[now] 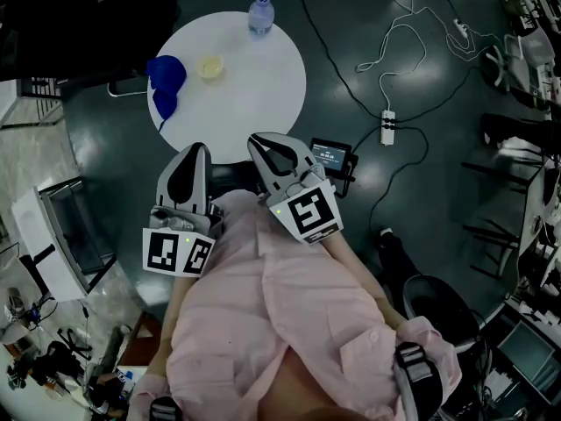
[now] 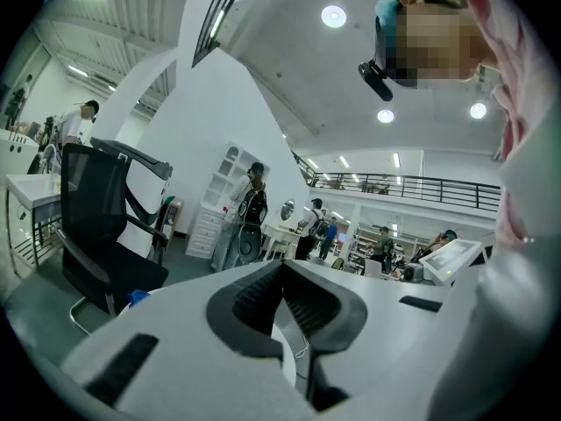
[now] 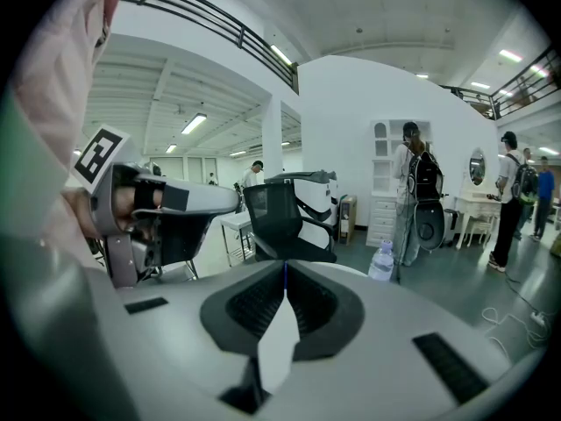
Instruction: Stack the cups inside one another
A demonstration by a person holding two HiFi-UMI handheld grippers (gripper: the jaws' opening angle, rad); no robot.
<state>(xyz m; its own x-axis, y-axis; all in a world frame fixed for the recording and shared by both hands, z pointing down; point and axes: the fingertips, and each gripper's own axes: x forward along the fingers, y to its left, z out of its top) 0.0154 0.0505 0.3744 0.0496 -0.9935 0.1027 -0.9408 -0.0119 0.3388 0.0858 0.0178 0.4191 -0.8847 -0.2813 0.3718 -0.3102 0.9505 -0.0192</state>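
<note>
Two blue cups (image 1: 166,74) lie together at the left side of the round white table (image 1: 263,86), and a small pale yellow cup (image 1: 210,67) stands beside them. Both grippers hang close to my chest, short of the table's near edge. My left gripper (image 1: 197,149) has its jaws closed tip to tip with nothing between them, seen likewise in the left gripper view (image 2: 282,267). A bit of a blue cup (image 2: 137,298) peeks past its left jaw. My right gripper (image 1: 257,139) is also shut and empty (image 3: 285,268).
A water bottle (image 1: 260,14) stands at the table's far edge, also visible as the bottle (image 3: 381,261). A black office chair (image 2: 101,235) sits beyond the table. A power strip (image 1: 387,126) and cables lie on the floor to the right. Several people stand in the background.
</note>
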